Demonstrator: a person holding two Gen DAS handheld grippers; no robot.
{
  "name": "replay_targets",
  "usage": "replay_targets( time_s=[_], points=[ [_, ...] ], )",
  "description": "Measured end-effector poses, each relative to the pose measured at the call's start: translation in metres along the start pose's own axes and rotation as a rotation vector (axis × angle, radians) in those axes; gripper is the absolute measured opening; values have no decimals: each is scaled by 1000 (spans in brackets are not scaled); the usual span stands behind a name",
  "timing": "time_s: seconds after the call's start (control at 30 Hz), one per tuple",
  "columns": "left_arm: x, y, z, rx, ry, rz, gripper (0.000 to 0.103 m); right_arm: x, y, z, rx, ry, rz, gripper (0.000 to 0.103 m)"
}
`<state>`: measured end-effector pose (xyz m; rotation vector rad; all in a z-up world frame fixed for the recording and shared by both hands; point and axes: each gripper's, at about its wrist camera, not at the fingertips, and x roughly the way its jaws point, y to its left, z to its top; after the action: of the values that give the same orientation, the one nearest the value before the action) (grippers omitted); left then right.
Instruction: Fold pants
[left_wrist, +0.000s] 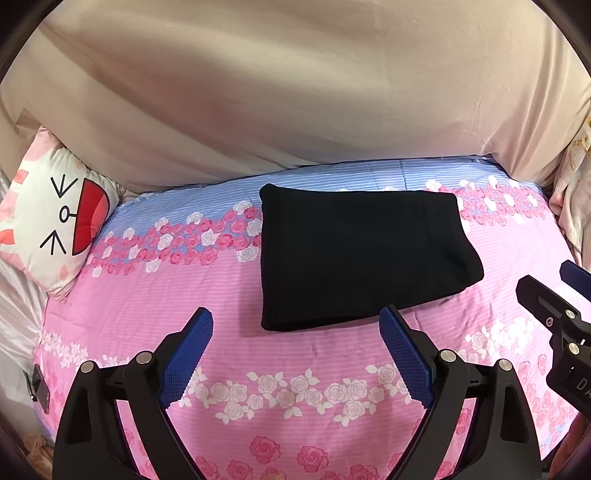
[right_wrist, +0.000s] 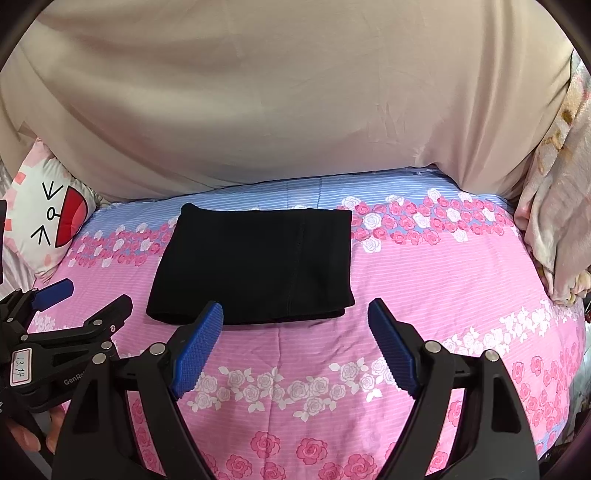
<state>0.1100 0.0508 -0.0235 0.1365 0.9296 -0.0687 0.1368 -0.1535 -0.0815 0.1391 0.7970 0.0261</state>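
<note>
Label "13.14" (right_wrist: 21, 367) on left tool (left_wrist: 297, 323); both tools spread, right tool (right_wrist: 295, 314) above folded pants (right_wrist: 255, 264).

On the body of your left gripper (right_wrist: 62, 295), seen from the right wrist camera, a small white label (right_wrist: 23, 367) carried the handwritten number "13.14". Just beside it, pale letters on the black housing read "GenRo", with the rest cut off behind the other gripper. In the left wrist view, the body of your right gripper (left_wrist: 550, 284) showed only the first letters, "DA", at the picture's edge.
</note>
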Motion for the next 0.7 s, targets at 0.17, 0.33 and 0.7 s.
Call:
replay_targets(
  time_s=[0.17,0.33,0.7],
  points=[
    [1,0,0,0,0,-1,89,0,0,0,0,0,2,79],
    [0,0,0,1,0,0,89,0,0,0,-1,0,3,79],
    [3,1,2,6,3,-12,89,1,-2,3,-1,2,4,79]
  ],
)
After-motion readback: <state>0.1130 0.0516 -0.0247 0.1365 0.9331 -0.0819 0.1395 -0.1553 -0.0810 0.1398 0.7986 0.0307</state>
